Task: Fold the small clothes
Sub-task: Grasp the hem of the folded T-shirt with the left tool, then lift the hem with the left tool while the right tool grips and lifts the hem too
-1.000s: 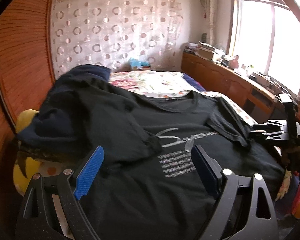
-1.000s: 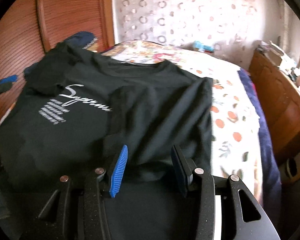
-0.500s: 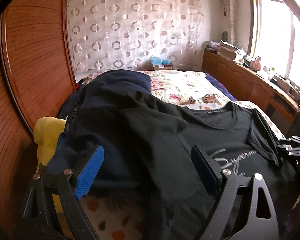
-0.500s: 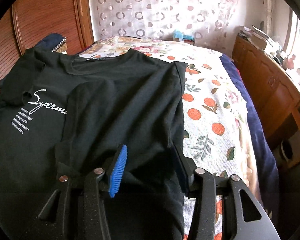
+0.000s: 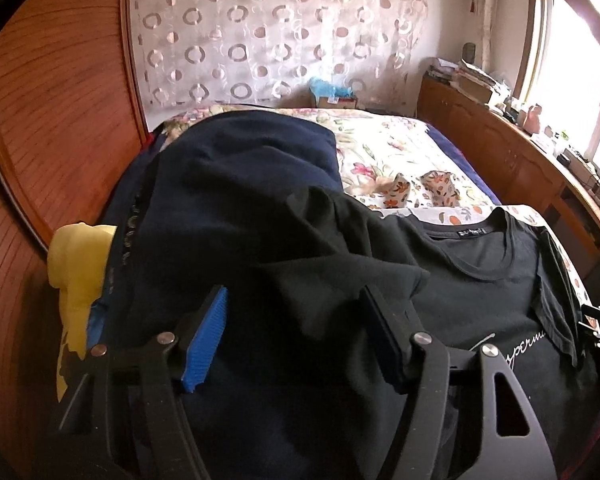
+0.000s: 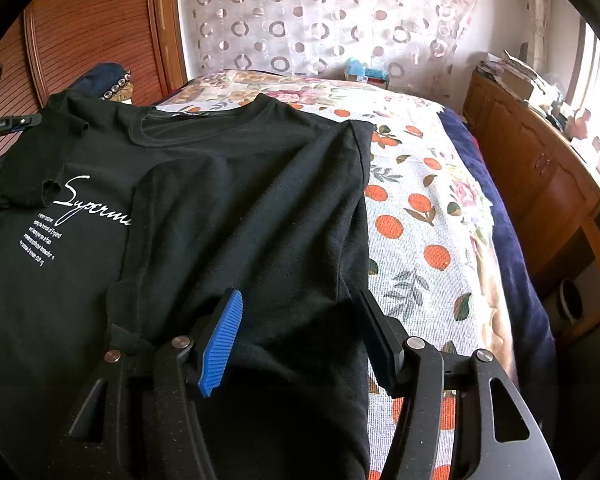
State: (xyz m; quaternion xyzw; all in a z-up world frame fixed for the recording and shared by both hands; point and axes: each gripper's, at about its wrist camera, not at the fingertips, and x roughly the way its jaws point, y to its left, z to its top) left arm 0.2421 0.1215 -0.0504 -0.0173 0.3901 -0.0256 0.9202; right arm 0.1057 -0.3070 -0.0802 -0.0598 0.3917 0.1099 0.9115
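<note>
A black T-shirt (image 6: 220,200) with white script print lies face up on the bed, its right side folded over the front. My right gripper (image 6: 302,336) hovers at the lower edge of that folded part. Its jaws are opening, with cloth lying between them and the pads clear of it. In the left wrist view the T-shirt (image 5: 480,280) stretches to the right. My left gripper (image 5: 296,332) is over its left sleeve (image 5: 340,264), which lies on a navy garment. Its jaws are closing, and the pads press on nothing.
A navy garment (image 5: 228,184) and a yellow cloth (image 5: 76,264) are heaped at the bed's left side, against a wooden wardrobe (image 5: 60,120). The bed cover (image 6: 420,220) with orange print is bare to the right. A wooden sideboard (image 6: 540,168) runs along the window wall.
My left gripper has swung left from the printed chest to the left sleeve and the navy heap, and its jaws have narrowed. The right gripper's jaws have widened over the folded edge.
</note>
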